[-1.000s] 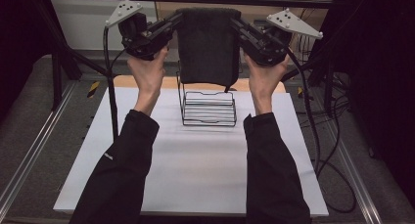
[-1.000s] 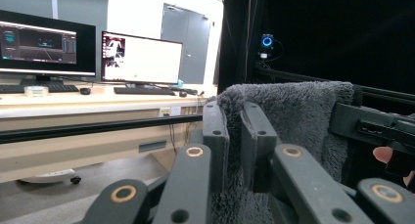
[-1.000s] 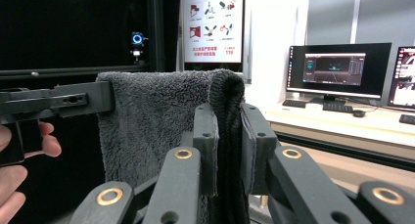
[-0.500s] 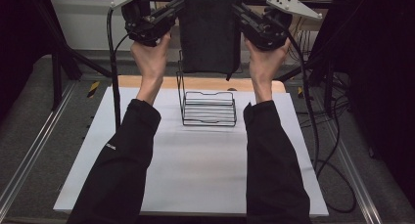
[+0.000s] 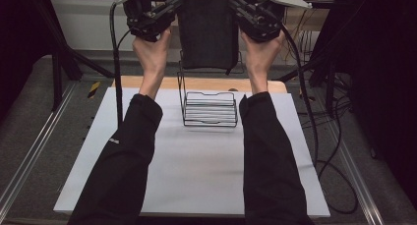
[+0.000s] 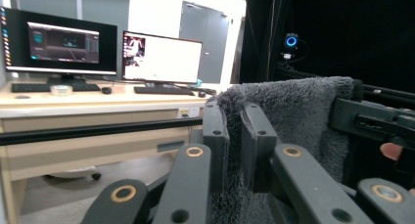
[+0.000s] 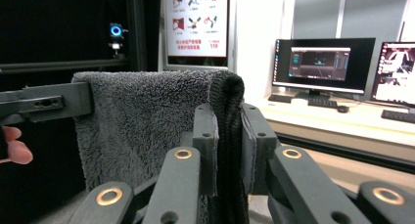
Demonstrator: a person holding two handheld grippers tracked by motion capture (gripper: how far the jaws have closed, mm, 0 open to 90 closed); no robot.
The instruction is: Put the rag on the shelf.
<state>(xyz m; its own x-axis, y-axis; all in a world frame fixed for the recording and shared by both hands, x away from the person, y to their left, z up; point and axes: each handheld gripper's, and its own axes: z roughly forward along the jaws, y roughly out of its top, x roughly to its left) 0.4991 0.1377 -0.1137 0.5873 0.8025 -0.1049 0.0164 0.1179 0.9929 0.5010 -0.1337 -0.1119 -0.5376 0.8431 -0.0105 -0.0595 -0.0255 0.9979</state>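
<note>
A dark grey fluffy towel [image 5: 207, 31] hangs folded in the air, stretched between my two grippers above a black wire rack [image 5: 208, 107]. My left gripper [image 5: 173, 3] is shut on the towel's upper left corner, and in the left gripper view its jaws pinch the towel's edge [image 6: 234, 111]. On the upper right corner my right gripper [image 5: 237, 5] is shut too, and the right gripper view has the folded towel edge [image 7: 226, 111] clamped between its jaws. The towel's lower edge hangs just over the rack's tall back frame.
The rack stands at the far middle of a white tabletop [image 5: 196, 171], in front of a wooden board [image 5: 162, 83]. Black cables [image 5: 314, 136] trail down the right side. Beyond the table a desk carries monitors [image 6: 161, 57] and keyboards.
Both hands have lifted the towel higher and farther from the person, so it now hangs clear above the rack. Both grips are unchanged.
</note>
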